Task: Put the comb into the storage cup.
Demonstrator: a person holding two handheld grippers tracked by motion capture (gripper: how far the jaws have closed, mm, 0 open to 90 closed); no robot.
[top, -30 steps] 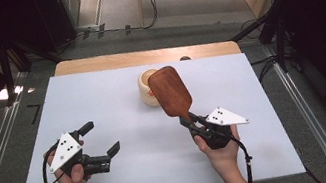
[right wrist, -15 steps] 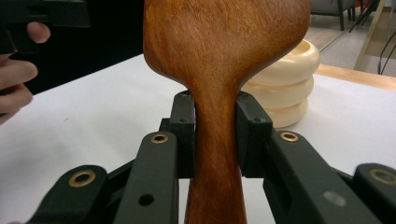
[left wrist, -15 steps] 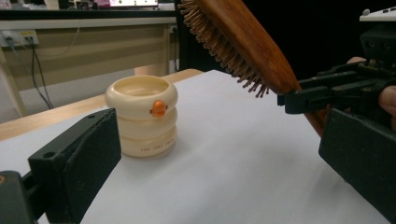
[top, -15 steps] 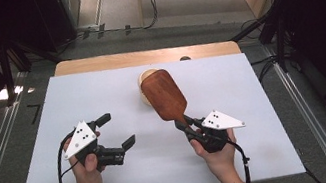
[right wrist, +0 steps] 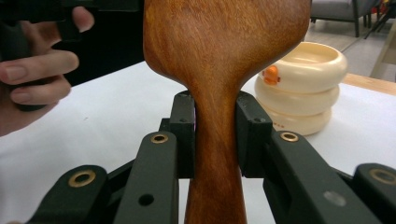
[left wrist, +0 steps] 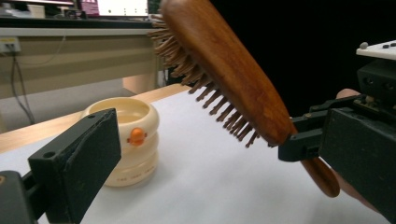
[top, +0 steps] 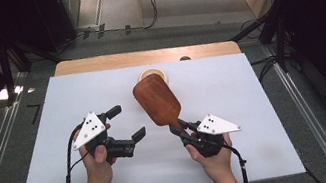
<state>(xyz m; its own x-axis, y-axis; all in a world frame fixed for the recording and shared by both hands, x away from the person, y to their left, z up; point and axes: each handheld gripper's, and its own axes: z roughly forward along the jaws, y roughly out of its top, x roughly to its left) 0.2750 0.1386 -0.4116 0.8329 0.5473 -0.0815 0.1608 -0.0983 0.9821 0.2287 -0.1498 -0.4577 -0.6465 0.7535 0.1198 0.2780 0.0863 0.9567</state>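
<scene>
Right gripper [top: 182,129] is pinching the brush [top: 155,100] by its neck, left gripper [top: 127,123] spread wide; a slack pinch risks it pivoting onto the cup [top: 153,75].

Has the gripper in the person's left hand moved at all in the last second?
Yes. The left gripper has slid rightward, away from the white mat's left edge and toward the brown wooden hairbrush.

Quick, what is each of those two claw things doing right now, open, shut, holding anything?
Left gripper: open, holding nothing.
Right gripper: shut on the wooden hairbrush by its handle, brush raised off the table.
</scene>
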